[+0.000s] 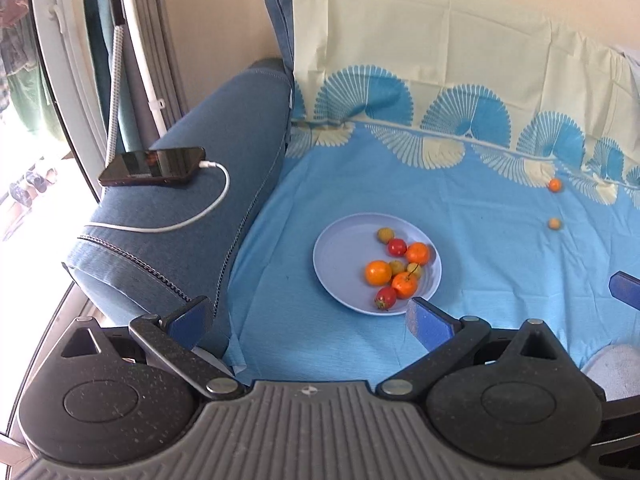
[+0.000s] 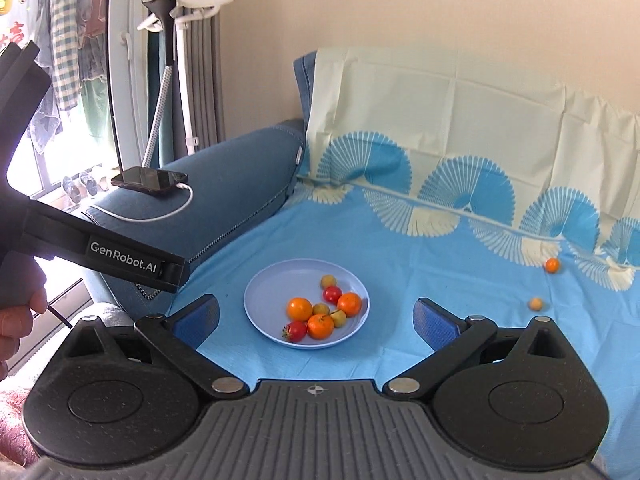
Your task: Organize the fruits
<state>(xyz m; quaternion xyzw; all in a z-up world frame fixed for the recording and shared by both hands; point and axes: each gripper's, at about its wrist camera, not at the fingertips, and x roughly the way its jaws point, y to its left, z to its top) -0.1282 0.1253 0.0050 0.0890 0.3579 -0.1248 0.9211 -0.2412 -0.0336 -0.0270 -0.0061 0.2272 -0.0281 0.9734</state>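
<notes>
A pale blue plate (image 1: 340, 264) (image 2: 272, 292) sits on the blue patterned sheet and holds several fruits: oranges (image 1: 378, 272) (image 2: 299, 309), red ones (image 1: 397, 247) (image 2: 332, 294) and small yellow-green ones. Two fruits lie loose on the sheet far to the right, a small orange one (image 1: 555, 185) (image 2: 552, 265) and a yellowish one (image 1: 554, 223) (image 2: 535, 303). My left gripper (image 1: 310, 320) hangs open just short of the plate's near rim, nothing between its blue pads. My right gripper (image 2: 316, 320) is open too, and empty, with the plate ahead between its fingers.
A blue sofa arm (image 1: 192, 184) rises left of the sheet, carrying a phone (image 1: 154, 166) (image 2: 150, 179) on a white cable. A steamer stand (image 2: 176, 40) and curtains stand behind it. A hand (image 2: 16, 320) holds the left gripper's body (image 2: 100, 256) at the right view's left.
</notes>
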